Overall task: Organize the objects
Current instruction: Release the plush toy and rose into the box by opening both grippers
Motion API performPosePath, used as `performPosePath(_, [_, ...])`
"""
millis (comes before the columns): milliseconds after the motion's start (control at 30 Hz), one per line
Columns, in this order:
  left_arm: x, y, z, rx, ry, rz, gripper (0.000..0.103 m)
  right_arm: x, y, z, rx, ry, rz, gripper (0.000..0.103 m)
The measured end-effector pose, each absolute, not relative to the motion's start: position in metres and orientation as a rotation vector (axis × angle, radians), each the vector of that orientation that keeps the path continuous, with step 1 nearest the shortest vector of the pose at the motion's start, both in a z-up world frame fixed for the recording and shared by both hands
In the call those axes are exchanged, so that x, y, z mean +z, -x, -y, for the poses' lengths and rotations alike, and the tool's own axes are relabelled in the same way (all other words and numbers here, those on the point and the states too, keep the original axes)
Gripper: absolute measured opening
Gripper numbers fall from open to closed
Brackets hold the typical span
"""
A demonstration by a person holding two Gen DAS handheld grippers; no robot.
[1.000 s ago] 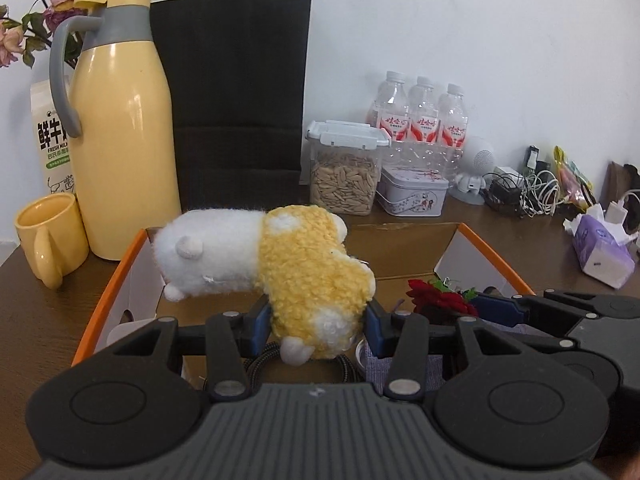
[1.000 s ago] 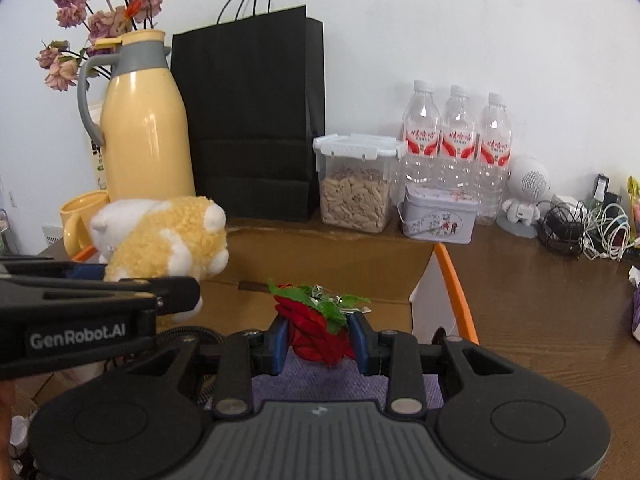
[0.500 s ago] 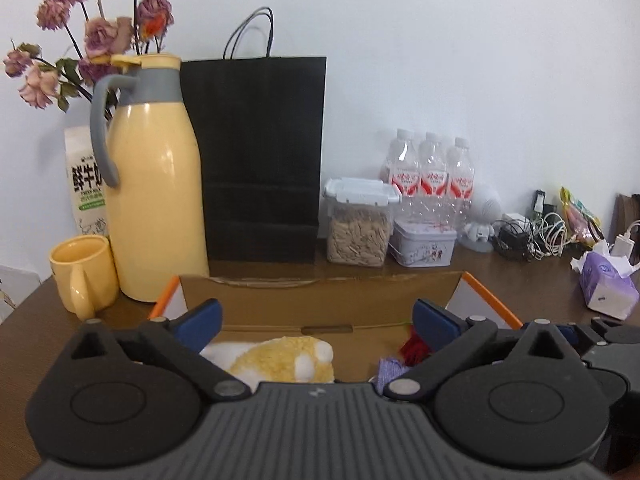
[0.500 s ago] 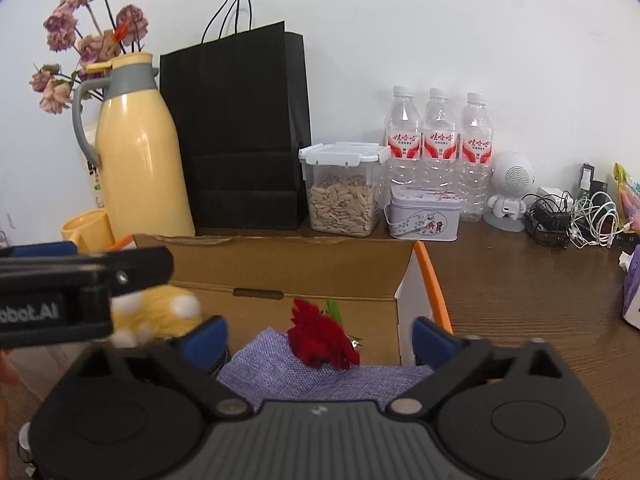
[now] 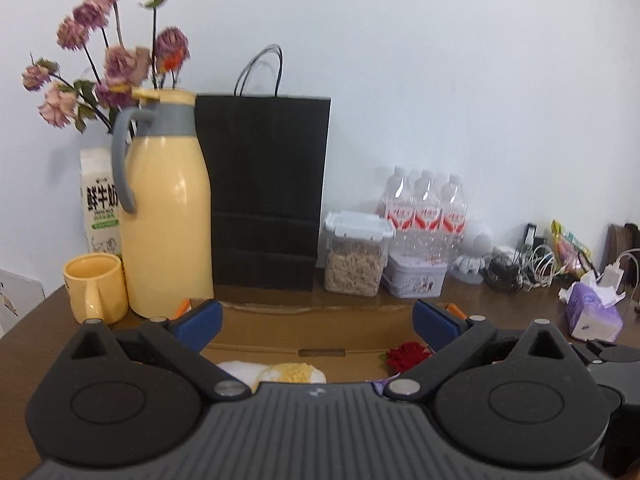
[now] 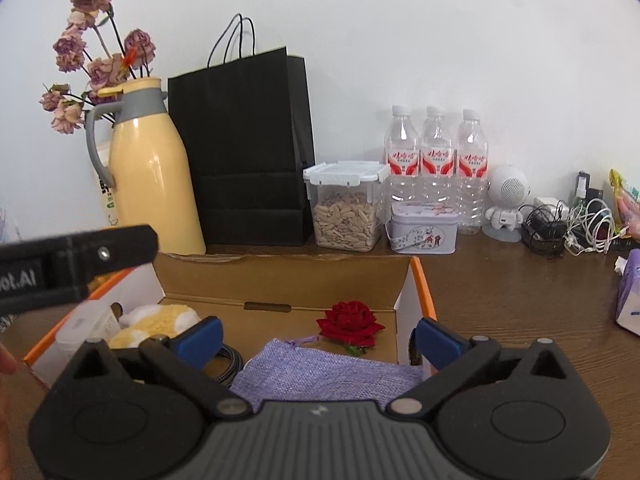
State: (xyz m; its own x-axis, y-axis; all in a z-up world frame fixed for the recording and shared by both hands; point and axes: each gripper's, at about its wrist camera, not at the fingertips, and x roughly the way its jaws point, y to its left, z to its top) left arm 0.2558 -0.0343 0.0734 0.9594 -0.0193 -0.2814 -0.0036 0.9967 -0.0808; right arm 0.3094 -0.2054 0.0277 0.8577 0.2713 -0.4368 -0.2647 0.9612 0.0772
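An open cardboard box (image 6: 280, 276) with orange-edged flaps sits on the wooden table. Inside it lie a white and yellow plush toy (image 6: 156, 322), a red rose (image 6: 350, 320) and a purple woven pouch (image 6: 324, 376). My right gripper (image 6: 318, 338) hovers above the box's near side, open and empty. In the left wrist view my left gripper (image 5: 316, 320) is also open with nothing between its fingers; the plush toy (image 5: 280, 374) and rose (image 5: 406, 354) show just below it. The left gripper's body (image 6: 76, 256) crosses the left edge of the right wrist view.
Behind the box stand a yellow thermos jug (image 5: 164, 216), a yellow mug (image 5: 94, 284), a black paper bag (image 5: 264, 192), a seed container (image 5: 356, 258), a small tin (image 5: 416, 278) and three water bottles (image 6: 436, 164). Cables (image 6: 568, 224) and a tissue pack (image 5: 594, 316) lie right.
Both grippers have opened. The left let go of the plush toy and the right let go of the rose; both now lie in the box. Both grippers rose and drew back.
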Motion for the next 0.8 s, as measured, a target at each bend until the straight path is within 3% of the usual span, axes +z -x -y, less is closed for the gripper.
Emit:
performPosePath(467, [0.094,-0.187,0.008,-0.032,0.083,-0.237,0.103,0.055,-0.241,0.221,0.303,0.014,-0.372,0.103])
performPosePath(800, [0.079,-0.159,-0.015,0.008,0.066,-0.302,0.103,0.044,-0.207,0.236,0.293,0.051,-0.420,0.103])
